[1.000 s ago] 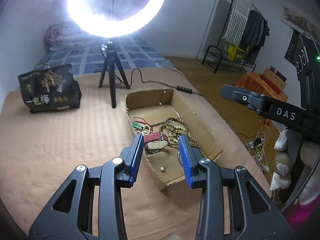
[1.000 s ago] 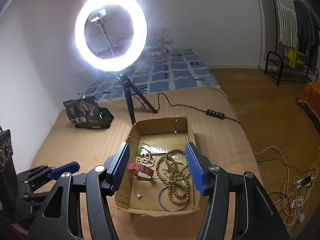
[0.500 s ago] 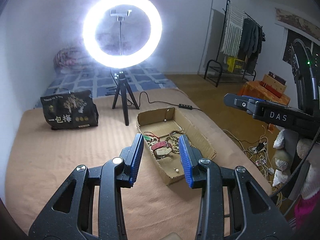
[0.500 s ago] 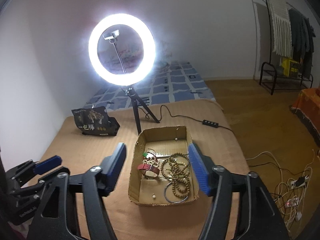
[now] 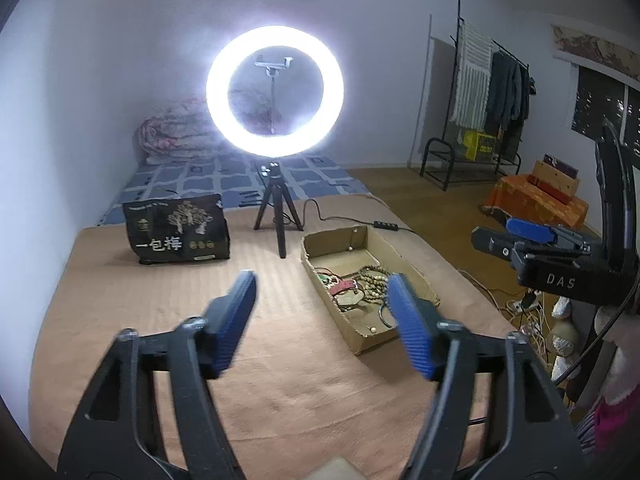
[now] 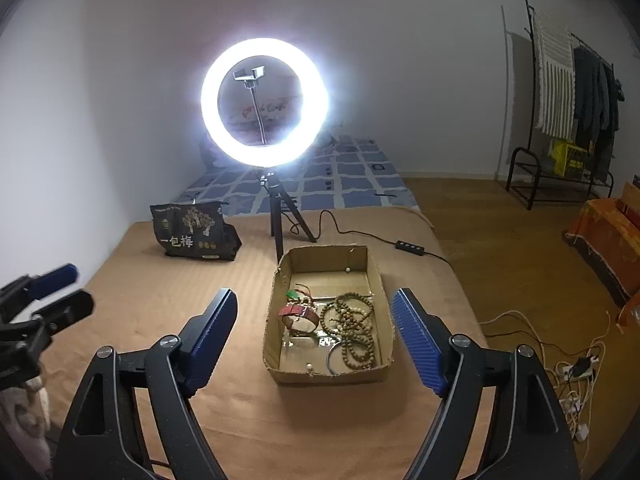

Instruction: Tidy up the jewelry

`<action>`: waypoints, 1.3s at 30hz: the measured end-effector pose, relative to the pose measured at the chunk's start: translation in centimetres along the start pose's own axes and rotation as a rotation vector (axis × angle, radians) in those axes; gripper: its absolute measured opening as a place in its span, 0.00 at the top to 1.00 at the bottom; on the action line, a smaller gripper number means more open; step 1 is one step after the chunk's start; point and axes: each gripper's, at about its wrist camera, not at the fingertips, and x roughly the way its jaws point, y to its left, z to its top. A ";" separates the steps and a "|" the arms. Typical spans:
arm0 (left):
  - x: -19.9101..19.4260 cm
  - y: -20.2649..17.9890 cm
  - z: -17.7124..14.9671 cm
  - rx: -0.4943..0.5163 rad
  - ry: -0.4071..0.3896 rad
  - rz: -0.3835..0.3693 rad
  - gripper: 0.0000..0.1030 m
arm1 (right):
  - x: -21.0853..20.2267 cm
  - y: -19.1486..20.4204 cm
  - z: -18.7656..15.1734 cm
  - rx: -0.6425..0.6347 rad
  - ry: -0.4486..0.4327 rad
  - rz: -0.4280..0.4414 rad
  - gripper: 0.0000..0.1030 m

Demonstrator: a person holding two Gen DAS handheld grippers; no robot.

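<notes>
The cardboard box [image 6: 280,320] is sitting on the tan blanket [image 6: 140,312], holding wooden beads [image 6: 352,320], a red strap [image 6: 300,314] and a bangle [image 6: 334,354]; only the right view is showing the box floor fully. Bare blanket is lying left of the box. The left gripper [image 5: 322,322] and right gripper [image 6: 314,338] are both opening with nothing between the jaws, short of the box.

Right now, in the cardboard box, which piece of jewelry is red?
The watch with the red strap, lying at the left side of the cardboard box. The wooden bead strands beside it are brown, and the bangle is metal.
</notes>
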 end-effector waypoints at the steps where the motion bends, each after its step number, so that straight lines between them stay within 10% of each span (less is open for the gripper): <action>1: -0.3 0.1 -0.1 -0.005 -0.006 0.002 0.21 | -0.2 0.1 -0.1 -0.002 -0.006 -0.007 0.22; 16: -1.8 0.0 -1.0 0.039 -0.066 0.078 0.01 | -0.3 0.3 -0.5 -0.015 -0.034 -0.062 0.20; 39: -1.4 -1.1 -1.7 0.081 -0.063 0.111 0.00 | 0.7 0.5 -0.9 -0.039 -0.011 -0.067 0.19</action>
